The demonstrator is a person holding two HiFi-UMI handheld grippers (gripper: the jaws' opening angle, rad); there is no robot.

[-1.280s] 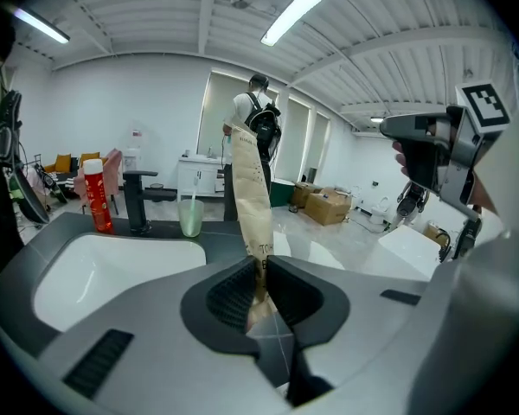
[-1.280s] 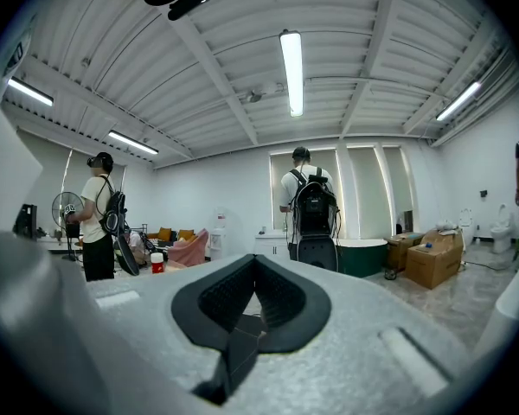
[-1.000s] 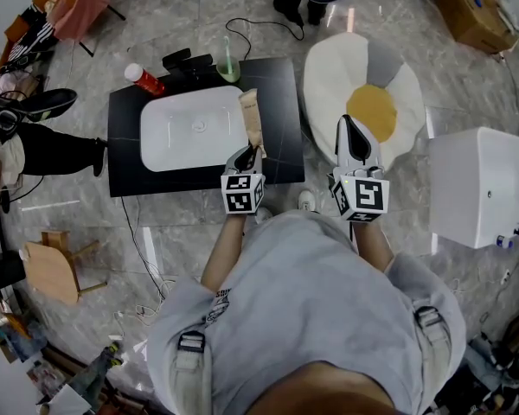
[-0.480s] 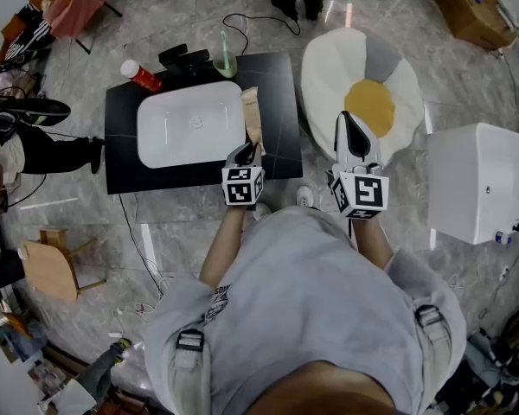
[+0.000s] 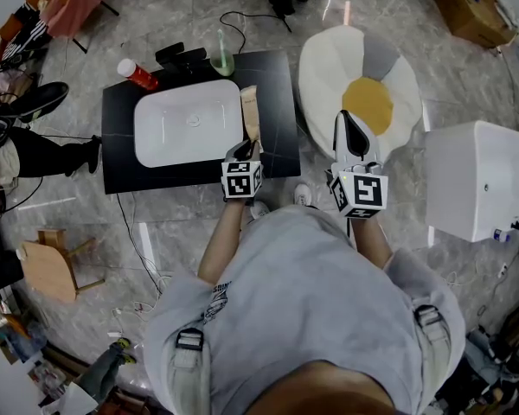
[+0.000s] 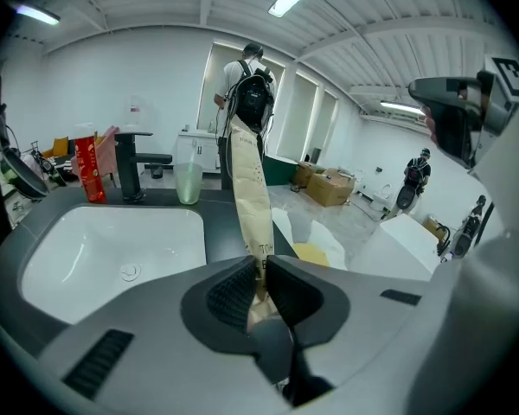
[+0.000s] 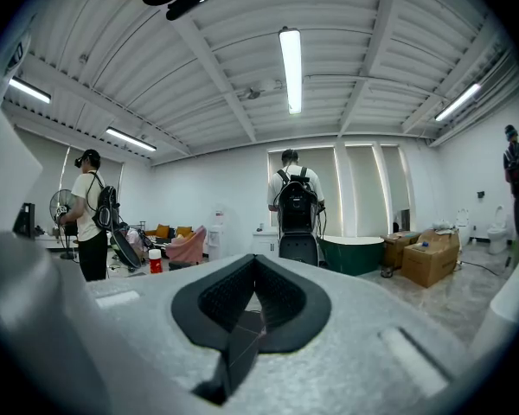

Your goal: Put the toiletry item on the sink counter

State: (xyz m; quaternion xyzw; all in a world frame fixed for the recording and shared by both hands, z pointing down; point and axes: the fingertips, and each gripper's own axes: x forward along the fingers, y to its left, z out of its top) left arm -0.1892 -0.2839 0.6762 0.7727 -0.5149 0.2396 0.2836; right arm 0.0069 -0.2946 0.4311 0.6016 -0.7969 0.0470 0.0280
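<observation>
Tan tube (image 6: 248, 188) clamped by one end in left gripper (image 6: 261, 273), long axis pointing straight away from jaws, above black counter (image 5: 278, 102) beside basin (image 5: 189, 124), right gripper (image 7: 254, 273) closed on nothing

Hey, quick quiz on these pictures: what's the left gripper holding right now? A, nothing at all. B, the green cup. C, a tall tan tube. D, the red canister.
C: in the left gripper view, the left gripper has its jaws shut on the bottom end of the tan tube, which stands up over the dark counter beside the white basin.
</observation>
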